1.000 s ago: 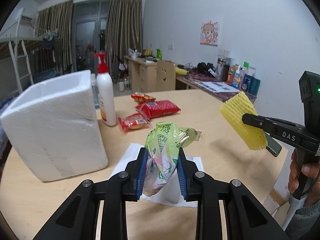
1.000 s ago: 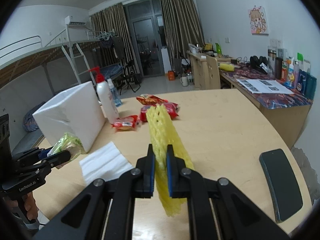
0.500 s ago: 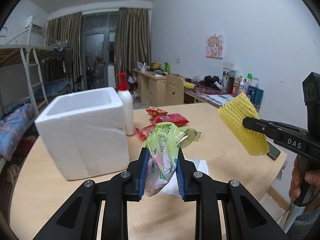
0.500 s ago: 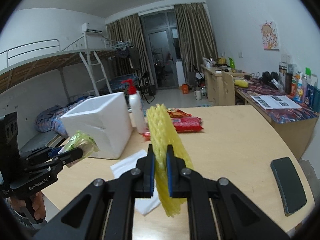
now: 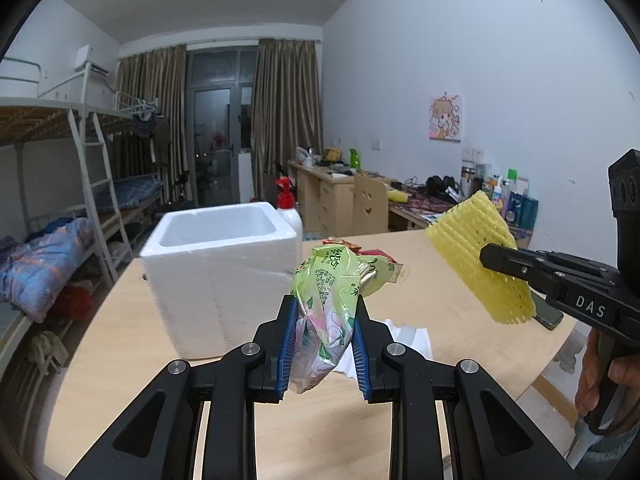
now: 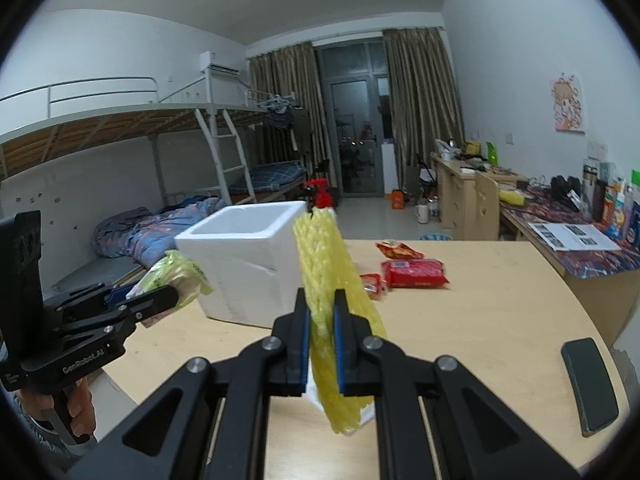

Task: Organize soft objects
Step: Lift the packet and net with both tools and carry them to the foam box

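You're carrying a bag (image 5: 324, 304) and net (image 6: 332, 308), each clamped; next, probably, dropping both into the box (image 5: 218, 236).

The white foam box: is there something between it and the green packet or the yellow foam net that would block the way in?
Nothing visible blocks the way. The white foam box has no lid, and the green packet in the left gripper and the yellow foam net in the right gripper hang in free air beside it.
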Demonstrator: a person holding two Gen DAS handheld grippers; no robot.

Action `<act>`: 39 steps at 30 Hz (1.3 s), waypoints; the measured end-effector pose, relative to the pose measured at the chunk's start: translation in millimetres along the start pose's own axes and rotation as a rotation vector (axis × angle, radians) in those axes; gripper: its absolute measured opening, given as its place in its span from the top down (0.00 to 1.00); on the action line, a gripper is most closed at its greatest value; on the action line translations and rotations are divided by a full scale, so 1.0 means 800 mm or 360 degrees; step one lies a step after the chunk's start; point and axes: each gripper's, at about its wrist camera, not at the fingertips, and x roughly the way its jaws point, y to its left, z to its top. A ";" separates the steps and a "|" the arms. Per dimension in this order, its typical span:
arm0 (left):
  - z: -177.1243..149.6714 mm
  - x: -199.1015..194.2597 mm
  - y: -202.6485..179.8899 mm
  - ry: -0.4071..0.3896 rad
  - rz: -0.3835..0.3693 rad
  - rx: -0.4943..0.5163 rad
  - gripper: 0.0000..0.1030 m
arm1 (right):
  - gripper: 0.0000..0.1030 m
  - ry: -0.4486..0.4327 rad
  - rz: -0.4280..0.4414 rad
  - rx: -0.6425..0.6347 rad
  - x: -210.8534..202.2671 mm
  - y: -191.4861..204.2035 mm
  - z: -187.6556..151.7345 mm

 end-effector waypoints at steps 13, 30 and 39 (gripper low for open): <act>0.000 -0.070 0.009 -0.0136 0.0139 -0.0012 0.74 | 0.87 -0.0080 0.0112 -0.0083 -0.013 0.045 0.004; 0.000 -0.112 0.029 -0.0198 0.0301 -0.0055 0.74 | 0.87 -0.0130 0.0193 -0.0168 -0.015 0.094 0.002; -0.001 -0.108 0.046 -0.0195 0.0350 -0.0079 0.74 | 0.87 -0.0114 0.0185 -0.0183 -0.001 0.107 0.001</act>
